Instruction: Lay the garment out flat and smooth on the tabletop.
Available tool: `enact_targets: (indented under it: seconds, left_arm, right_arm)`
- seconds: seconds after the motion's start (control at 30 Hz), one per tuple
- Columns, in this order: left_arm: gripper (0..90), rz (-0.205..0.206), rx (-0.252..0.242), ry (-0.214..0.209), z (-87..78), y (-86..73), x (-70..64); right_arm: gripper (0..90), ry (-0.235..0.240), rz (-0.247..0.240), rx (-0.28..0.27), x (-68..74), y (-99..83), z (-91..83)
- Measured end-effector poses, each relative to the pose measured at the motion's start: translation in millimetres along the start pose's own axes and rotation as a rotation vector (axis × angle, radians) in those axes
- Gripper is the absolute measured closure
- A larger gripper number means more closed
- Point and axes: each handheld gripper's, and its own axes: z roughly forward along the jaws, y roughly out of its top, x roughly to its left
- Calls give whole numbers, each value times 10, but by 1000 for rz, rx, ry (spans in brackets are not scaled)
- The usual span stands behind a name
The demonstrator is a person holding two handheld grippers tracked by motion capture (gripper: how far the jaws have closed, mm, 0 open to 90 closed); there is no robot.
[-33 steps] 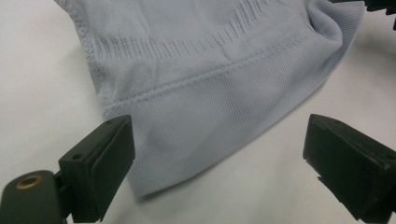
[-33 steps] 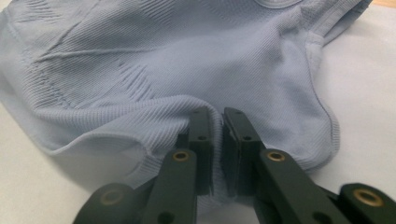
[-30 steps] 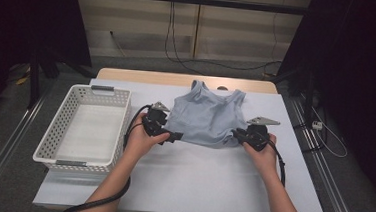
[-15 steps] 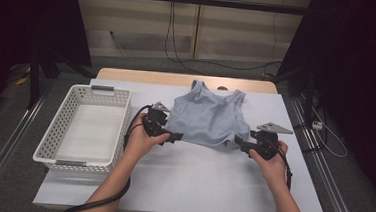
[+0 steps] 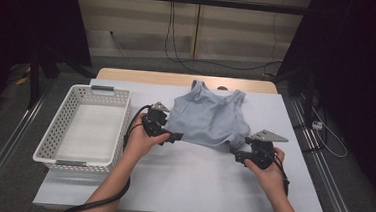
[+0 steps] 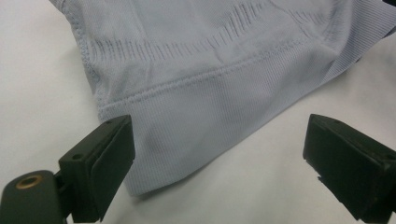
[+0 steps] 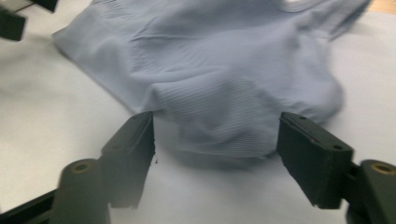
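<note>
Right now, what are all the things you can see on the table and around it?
Tank top: one, light blue, spread on the middle of the table, bottom edge nearest the person, a bit bunched at its right corner.
Basket: one, white plastic with holes, on the left part of the table, nothing in it.
Table: one, white top with a wooden strip at the far edge.
Cables: several, dark, on the floor behind the table.
Left claw: one, black, open, at the top's bottom left corner.
Right claw: one, black, open, at the bottom right corner.
Hands: two, each holding a claw.
</note>
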Motion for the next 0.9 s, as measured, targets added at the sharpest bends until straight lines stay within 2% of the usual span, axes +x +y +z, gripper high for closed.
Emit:
enact_targets:
  seconds: [0.07,0.13,0.2,0.3,0.47,0.57,0.67,0.9]
  left_arm:
    - [93,0,1,1,-5,0,3]
    - [93,-3,-1,-1,-4,-3,9]
    - [93,-5,2,-3,-1,-5,16]
    - [93,-7,1,-2,8,-10,17]
    - [93,-7,1,-4,-2,-8,19]
    - [93,-8,1,-3,6,-15,23]
    - [93,-9,3,-6,18,-15,12]
    - [93,0,-1,-8,9,-8,3]
  right_arm:
    - [359,-5,-17,7,66,-2,32]
    - [418,-4,-36,23,112,-4,63]
    - [400,-15,-39,38,138,-15,108]
    - [406,-66,-54,47,122,-29,187]
    - [705,-85,-48,48,61,-30,253]
    - [799,-76,-37,41,10,-23,220]
    - [820,-65,-9,13,-47,-6,155]
    - [824,-71,14,-55,-164,95,-32]
